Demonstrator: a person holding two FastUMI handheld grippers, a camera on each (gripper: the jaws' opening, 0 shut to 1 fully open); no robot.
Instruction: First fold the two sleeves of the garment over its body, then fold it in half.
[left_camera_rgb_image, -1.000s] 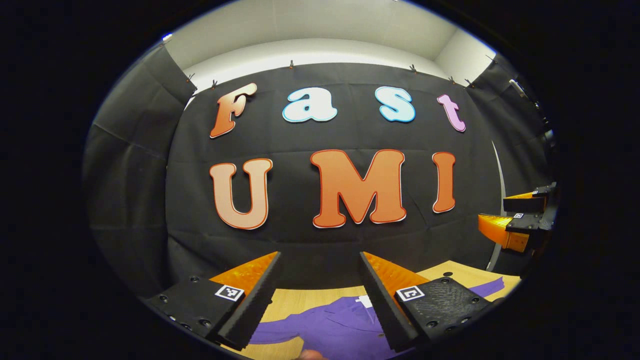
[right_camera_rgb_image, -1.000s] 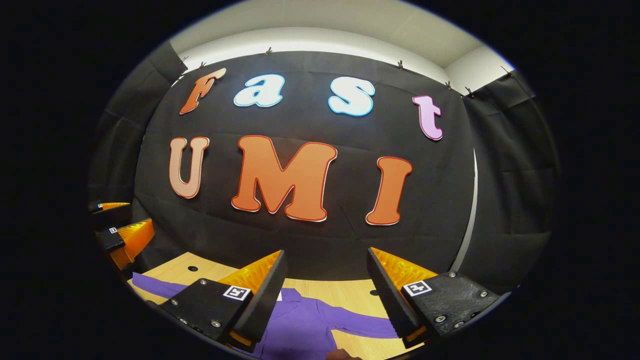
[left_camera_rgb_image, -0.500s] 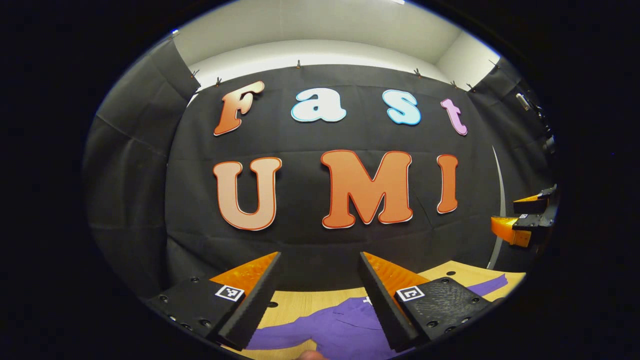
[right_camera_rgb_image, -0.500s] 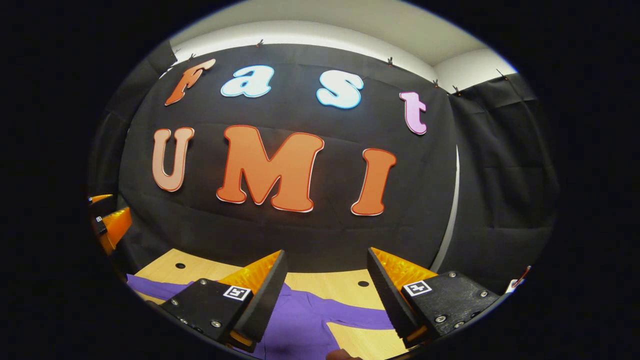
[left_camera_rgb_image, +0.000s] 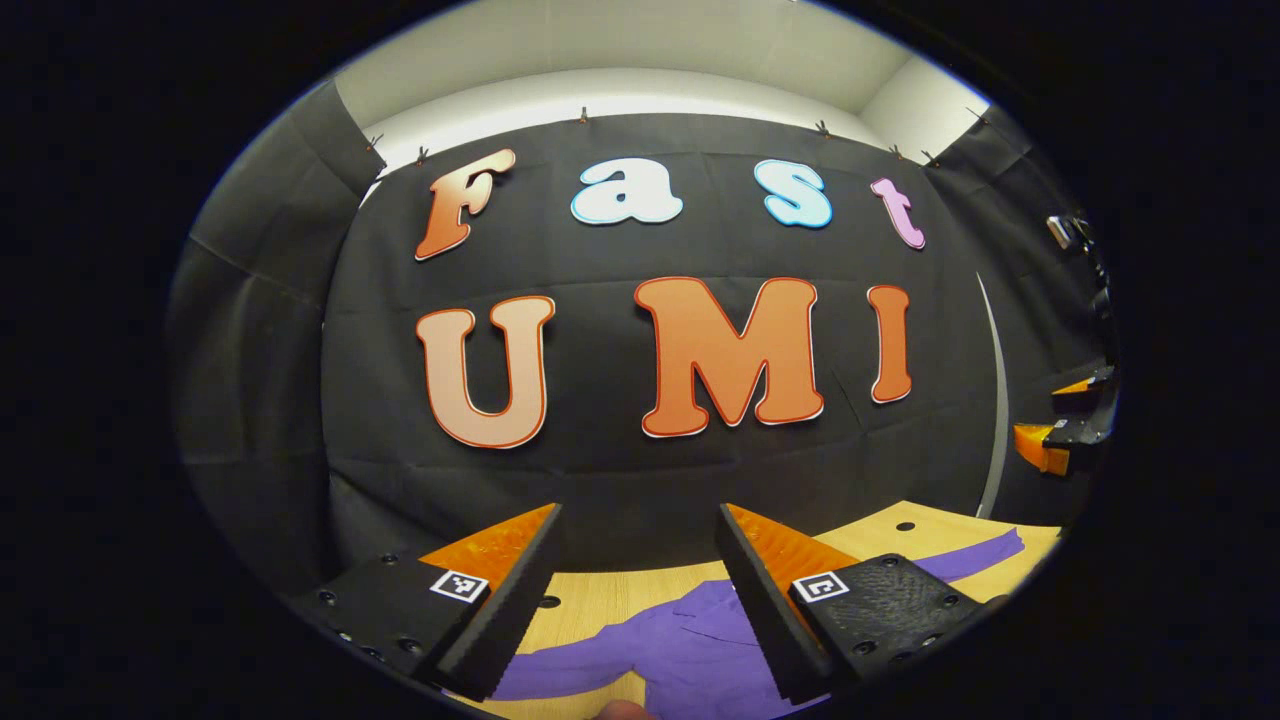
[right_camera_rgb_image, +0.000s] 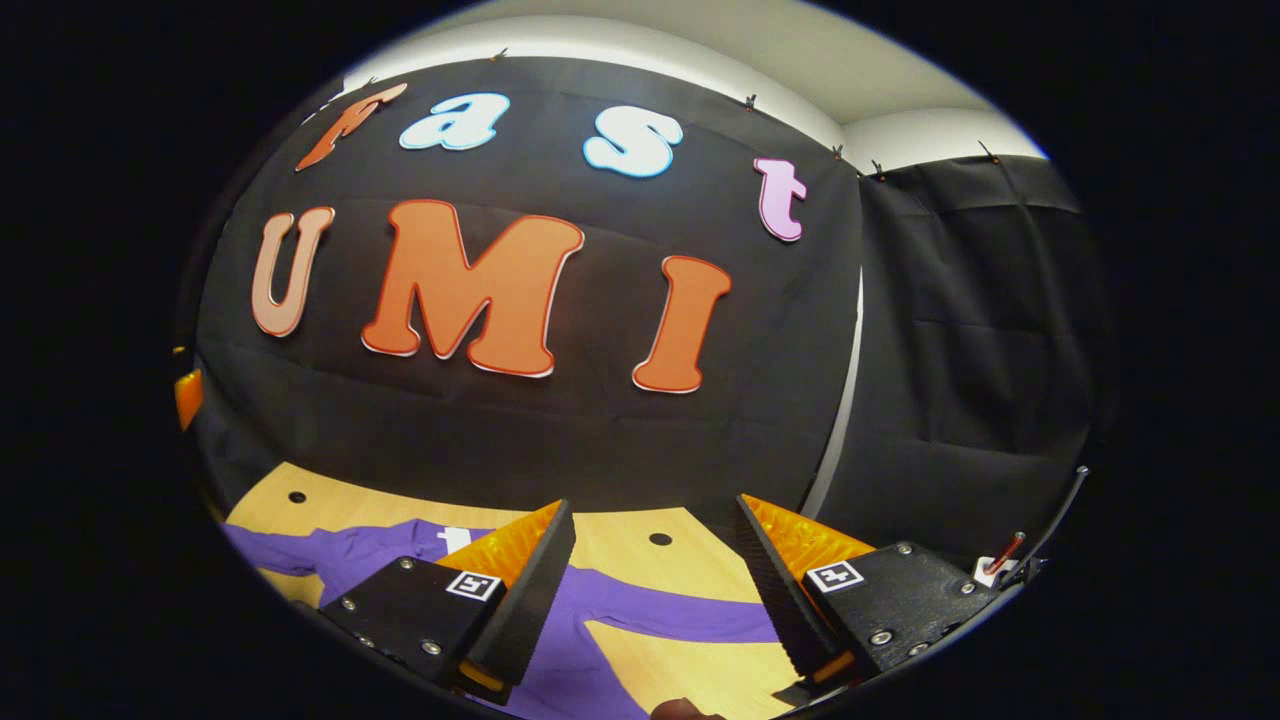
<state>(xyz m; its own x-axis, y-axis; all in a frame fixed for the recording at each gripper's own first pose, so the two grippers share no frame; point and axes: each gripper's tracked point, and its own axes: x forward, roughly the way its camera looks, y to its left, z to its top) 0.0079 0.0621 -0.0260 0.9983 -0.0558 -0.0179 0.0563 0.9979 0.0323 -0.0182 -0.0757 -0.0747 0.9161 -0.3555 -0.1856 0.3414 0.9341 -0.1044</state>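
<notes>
A purple long-sleeved garment (left_camera_rgb_image: 680, 650) lies flat on the wooden table (left_camera_rgb_image: 600, 600), collar toward the wall, one sleeve (left_camera_rgb_image: 975, 553) stretched out to the right. In the right gripper view the same garment (right_camera_rgb_image: 380, 550) spreads across the table with a sleeve (right_camera_rgb_image: 670, 618) running between the fingers. My left gripper (left_camera_rgb_image: 635, 570) hovers open above the garment's body, holding nothing. My right gripper (right_camera_rgb_image: 655, 570) is open too, above the table over that sleeve. The right gripper (left_camera_rgb_image: 1065, 425) appears far off at the right edge of the left gripper view.
The black cloth wall stands close behind the table. Small round holes (right_camera_rgb_image: 659, 539) dot the tabletop. A white post (right_camera_rgb_image: 845, 390) runs up the corner of the booth. A small red-and-white object (right_camera_rgb_image: 1000, 560) sits at the far right.
The right gripper has swung to the right and tipped down, bringing more table and the sleeve into view. The left gripper has tipped down slightly. Both stay open.
</notes>
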